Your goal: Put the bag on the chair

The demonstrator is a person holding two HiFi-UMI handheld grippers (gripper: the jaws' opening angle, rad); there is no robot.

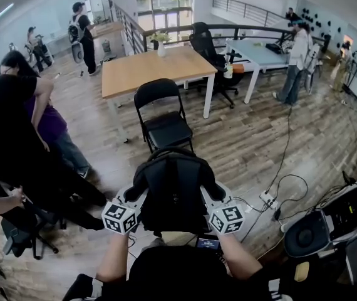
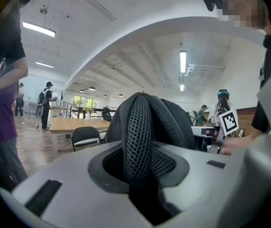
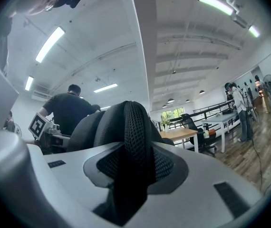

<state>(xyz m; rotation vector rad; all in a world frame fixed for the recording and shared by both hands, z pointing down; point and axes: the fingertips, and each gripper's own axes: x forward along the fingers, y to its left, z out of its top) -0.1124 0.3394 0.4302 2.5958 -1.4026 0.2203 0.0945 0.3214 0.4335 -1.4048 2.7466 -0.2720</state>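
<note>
the black bag [image 1: 173, 190] hangs upright in the air, its netted straps pinched at both sides. the black folding chair [image 1: 163, 115] stands open on the wood floor just past it, not touching the bag.

Wood-plank floor [image 1: 241, 137] carries it all: a black folding chair [image 1: 161, 121] stands just off the wooden table's [image 1: 153, 68] near edge, with a vase of greenery [image 1: 160, 42] at that table's far edge. Over to the right, a power strip [image 1: 267, 199] and black cables [image 1: 285, 149] lie on the planks.
</note>
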